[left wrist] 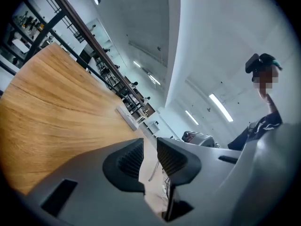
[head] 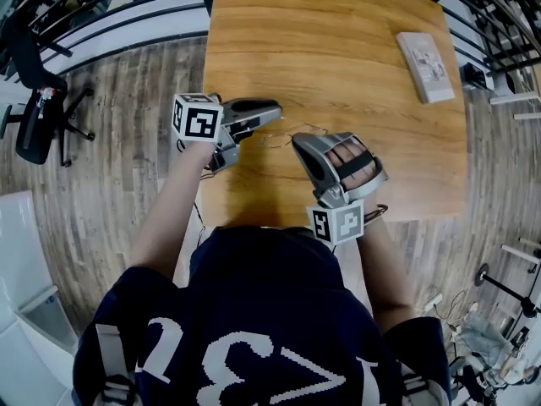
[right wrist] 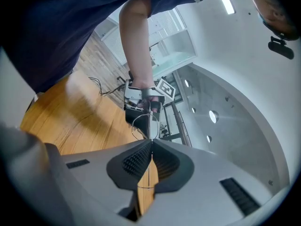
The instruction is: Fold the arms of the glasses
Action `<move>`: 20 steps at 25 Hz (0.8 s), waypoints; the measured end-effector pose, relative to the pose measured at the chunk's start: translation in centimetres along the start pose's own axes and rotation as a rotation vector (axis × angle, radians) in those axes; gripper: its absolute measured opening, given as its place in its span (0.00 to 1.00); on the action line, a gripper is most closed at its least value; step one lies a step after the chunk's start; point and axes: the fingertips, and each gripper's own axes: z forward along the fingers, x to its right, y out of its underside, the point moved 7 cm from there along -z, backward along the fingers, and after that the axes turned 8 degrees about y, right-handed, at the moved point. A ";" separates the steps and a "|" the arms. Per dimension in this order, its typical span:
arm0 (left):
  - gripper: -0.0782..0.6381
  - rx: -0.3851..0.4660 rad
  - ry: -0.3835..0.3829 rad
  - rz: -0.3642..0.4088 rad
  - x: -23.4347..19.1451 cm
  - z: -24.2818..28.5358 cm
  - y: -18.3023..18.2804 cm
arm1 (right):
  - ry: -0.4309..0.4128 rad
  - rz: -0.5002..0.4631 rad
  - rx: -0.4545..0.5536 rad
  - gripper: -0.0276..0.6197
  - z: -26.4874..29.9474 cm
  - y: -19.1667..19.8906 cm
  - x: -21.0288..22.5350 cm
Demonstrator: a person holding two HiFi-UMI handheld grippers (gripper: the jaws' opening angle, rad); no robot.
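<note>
Thin, pale wire-rimmed glasses (head: 286,134) are at the near part of the light-brown wooden table (head: 338,49), spanning the two tools. The grey right gripper (head: 297,144) is clamped tight on the wire frame. The grey left gripper (head: 277,110) stands narrowly apart, with one slim arm of the glasses lying ungripped in the gap.

In the head view the glasses (head: 283,138) are made out only as faint wire between the left claw (head: 277,110) and right claw (head: 297,140); lenses cannot be told. The desk (head: 338,41) is cut off at the top, its near edge hidden by the person (head: 254,311). Print on the flat item (head: 427,64) is too small to be read. In the left gripper view the glasses are mostly hidden.
</note>
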 end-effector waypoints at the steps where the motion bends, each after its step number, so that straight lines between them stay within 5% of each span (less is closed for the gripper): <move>1: 0.24 -0.004 0.019 -0.016 0.2 0.1 0.3 | -0.002 -0.002 -0.004 0.09 0.1 0.2 -0.1; 8: 0.24 0.005 0.098 -0.038 1.5 -0.1 0.7 | -0.020 0.011 -0.027 0.09 0.6 1.1 -0.8; 15: 0.23 0.222 -0.171 0.118 0.3 -4.3 -0.6 | -0.044 0.054 -0.066 0.09 2.1 3.2 -1.5; 20: 0.16 0.260 -0.350 0.269 0.5 -6.4 -0.6 | -0.096 0.123 -0.133 0.09 4.6 6.6 -2.9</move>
